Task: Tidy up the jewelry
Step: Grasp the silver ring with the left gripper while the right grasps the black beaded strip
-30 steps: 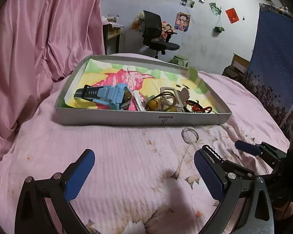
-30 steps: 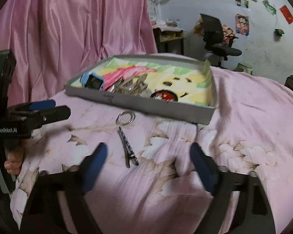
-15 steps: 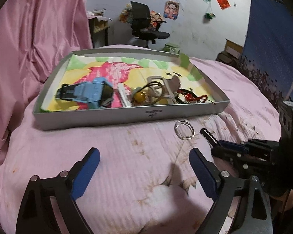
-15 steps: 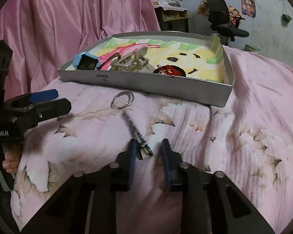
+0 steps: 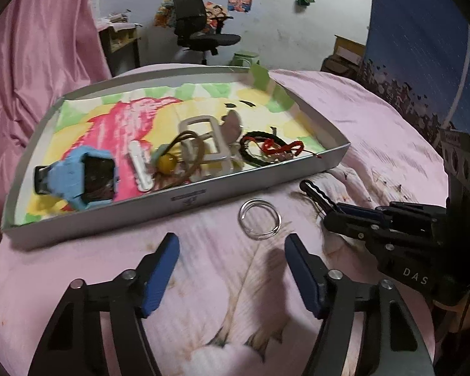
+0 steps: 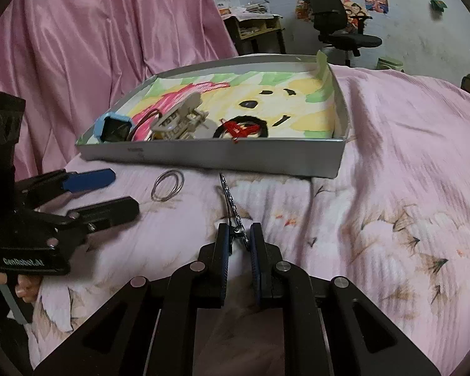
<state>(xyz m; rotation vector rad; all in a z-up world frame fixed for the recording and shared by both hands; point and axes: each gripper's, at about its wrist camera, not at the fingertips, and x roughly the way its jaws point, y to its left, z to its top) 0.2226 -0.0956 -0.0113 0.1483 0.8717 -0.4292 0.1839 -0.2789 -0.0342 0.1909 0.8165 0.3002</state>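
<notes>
The right gripper (image 6: pixel 237 238) has its jaws drawn narrow on the near end of a thin dark hair clip (image 6: pixel 232 206) that lies on the bed (image 6: pixel 391 188); they have just been closing, and the clip's wire end sits between the pads. The clip runs straight ahead of those jaws toward the tray (image 6: pixel 266 158). It looks light, stiff and slim, so it may pivot or slip when lifted; I judge that a pinch across its flat middle would hold it steadier than one at the tip.

The left gripper (image 5: pixel 232 250) has its jaws part-way open with nothing between them; they have just been closing. The silver rings (image 5: pixel 259 219) lie just ahead of them, slightly toward the right jaw, short of the tray wall. Thin, hard and smooth, the rings will likely skate on the fabric; pinching across the rim seems best.

The left view shows the tray's contents from above: a blue watch (image 5: pixel 78 178), a hair claw (image 5: pixel 203 144) and a dark bracelet (image 5: pixel 266 150). The right view alone shows the clip's grip point.
</notes>
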